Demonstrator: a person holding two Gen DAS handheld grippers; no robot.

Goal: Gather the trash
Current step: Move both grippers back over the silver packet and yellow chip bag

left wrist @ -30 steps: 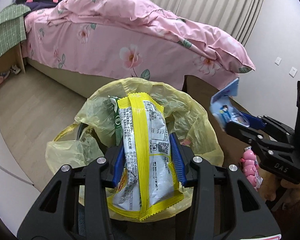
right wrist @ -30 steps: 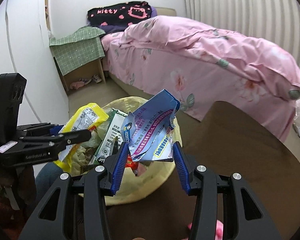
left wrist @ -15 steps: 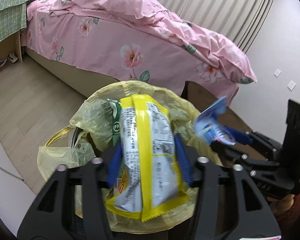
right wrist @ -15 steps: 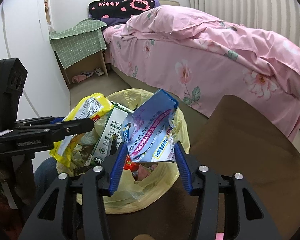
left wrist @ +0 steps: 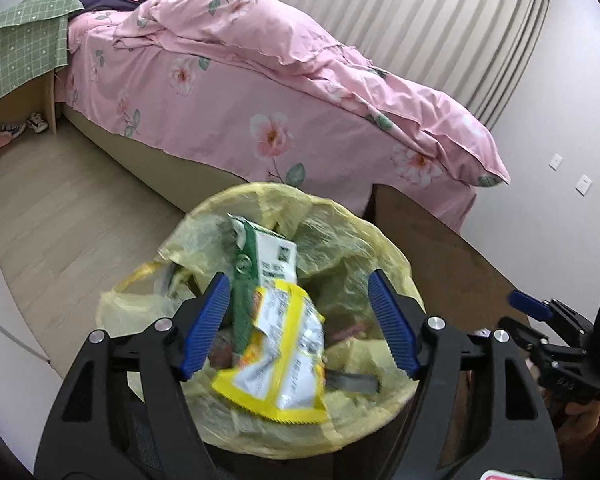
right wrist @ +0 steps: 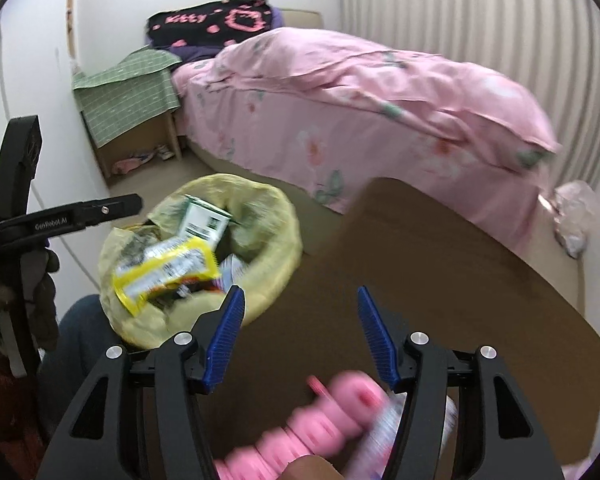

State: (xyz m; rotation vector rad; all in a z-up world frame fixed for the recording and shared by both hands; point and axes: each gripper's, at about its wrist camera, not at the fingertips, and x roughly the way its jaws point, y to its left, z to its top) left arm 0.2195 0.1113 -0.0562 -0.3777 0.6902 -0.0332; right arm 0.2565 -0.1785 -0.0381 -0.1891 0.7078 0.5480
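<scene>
A bin lined with a yellow bag [left wrist: 340, 232] stands on the floor beside the brown table; it also shows in the right wrist view [right wrist: 276, 224]. My left gripper [left wrist: 300, 320] is open right above it. The yellow snack wrapper [left wrist: 284, 344] lies loose on top of the trash, over a green and white carton [left wrist: 268, 256]. Both show in the right wrist view, wrapper [right wrist: 164, 268] and carton [right wrist: 204, 220]. A corner of the blue wrapper [right wrist: 232, 270] pokes out inside the bin. My right gripper [right wrist: 300, 336] is open and empty over the table, above a blurred pink object [right wrist: 320, 420].
A brown table [right wrist: 460, 264] runs right of the bin. A bed with a pink floral duvet [left wrist: 260, 80] stands behind. A green-cloth nightstand [right wrist: 128, 80] is at the far left wall. A clear plastic bag [right wrist: 572, 216] lies on the floor at right.
Both grippers have opened. The yellow wrapper and the blue wrapper have dropped into the bin. My right gripper has moved back over the table.
</scene>
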